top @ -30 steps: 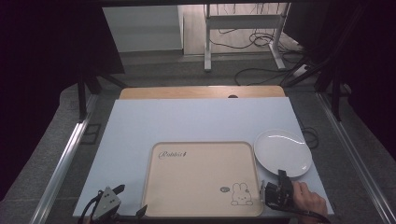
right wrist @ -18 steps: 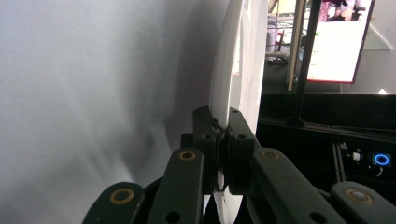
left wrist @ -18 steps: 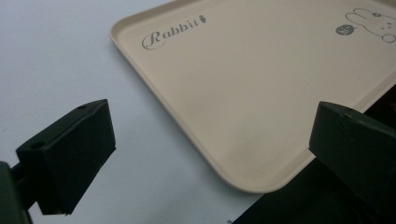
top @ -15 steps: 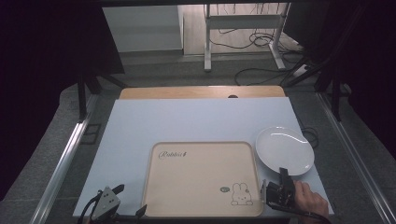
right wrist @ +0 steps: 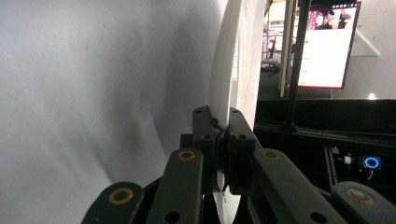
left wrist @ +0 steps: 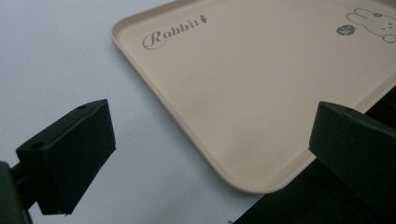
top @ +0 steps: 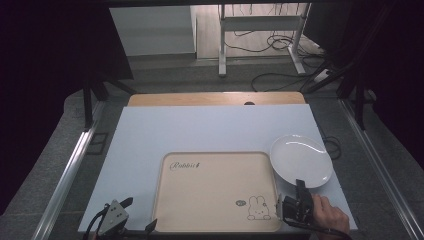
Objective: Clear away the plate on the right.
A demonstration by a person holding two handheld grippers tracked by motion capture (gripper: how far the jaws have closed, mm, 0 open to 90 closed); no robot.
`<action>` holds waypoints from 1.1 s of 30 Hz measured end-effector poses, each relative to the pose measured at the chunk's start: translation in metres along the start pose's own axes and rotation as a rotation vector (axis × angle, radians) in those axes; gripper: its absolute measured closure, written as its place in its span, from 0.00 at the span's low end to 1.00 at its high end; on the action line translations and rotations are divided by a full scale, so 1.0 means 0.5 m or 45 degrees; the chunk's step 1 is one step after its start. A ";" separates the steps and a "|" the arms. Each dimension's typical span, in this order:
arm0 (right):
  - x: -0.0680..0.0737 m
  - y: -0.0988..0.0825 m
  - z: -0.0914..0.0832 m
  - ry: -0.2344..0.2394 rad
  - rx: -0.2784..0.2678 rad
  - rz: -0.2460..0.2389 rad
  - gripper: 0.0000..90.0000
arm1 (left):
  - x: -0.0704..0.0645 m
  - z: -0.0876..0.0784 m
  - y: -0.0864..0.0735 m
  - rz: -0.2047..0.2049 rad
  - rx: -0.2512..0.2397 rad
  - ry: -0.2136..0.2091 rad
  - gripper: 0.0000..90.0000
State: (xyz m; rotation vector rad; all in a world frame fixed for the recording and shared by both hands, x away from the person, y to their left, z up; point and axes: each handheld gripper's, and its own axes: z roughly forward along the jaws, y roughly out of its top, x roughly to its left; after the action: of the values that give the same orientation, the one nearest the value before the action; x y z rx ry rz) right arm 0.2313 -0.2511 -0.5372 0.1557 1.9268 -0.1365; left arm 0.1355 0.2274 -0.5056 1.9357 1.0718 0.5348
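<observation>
Plate lies at the right of the table, just beside the tray's far right corner, its near rim pinched in my right gripper. In the right gripper view the jaws are clenched on that rim, a thin, edge-on bite.

Risks, as I judge them: the hold takes in only the lip, so on lifting the plate could pivot or slip from the pads and drop back. A glazed surface offers little friction. Swinging it towards the tray, its left edge could strike the tray's raised rim.

My left gripper sits at the near left of the table, jaws released and wide, holding nothing; its view has them straddling the tray's near corner.

The high view gives the layout: plate beside tray, both hands low. The right gripper view gives the pad contact on the rim, too small to read from above.
</observation>
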 end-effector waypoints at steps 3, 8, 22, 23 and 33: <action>0.000 0.008 -0.006 -0.023 -0.018 -0.026 0.94 | 0.001 -0.001 0.000 -0.002 -0.003 0.000 0.00; -0.002 0.014 -0.008 0.029 -0.083 -0.009 0.94 | 0.002 -0.002 0.000 -0.011 -0.011 -0.003 0.00; -0.004 0.043 -0.035 0.020 -0.162 -0.015 0.94 | 0.002 -0.002 0.000 -0.008 -0.008 0.000 0.00; -0.006 0.046 -0.041 0.025 -0.142 -0.032 0.94 | 0.002 -0.002 0.000 -0.008 -0.008 0.000 0.00; -0.004 0.075 -0.066 0.030 -0.216 -0.031 0.94 | 0.002 -0.002 0.000 -0.007 -0.008 0.001 0.00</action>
State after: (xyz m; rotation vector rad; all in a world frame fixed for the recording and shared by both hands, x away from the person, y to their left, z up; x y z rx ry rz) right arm 0.2084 -0.2085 -0.5242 0.0204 1.9547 0.0125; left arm 0.1356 0.2284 -0.5050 1.9266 1.0747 0.5350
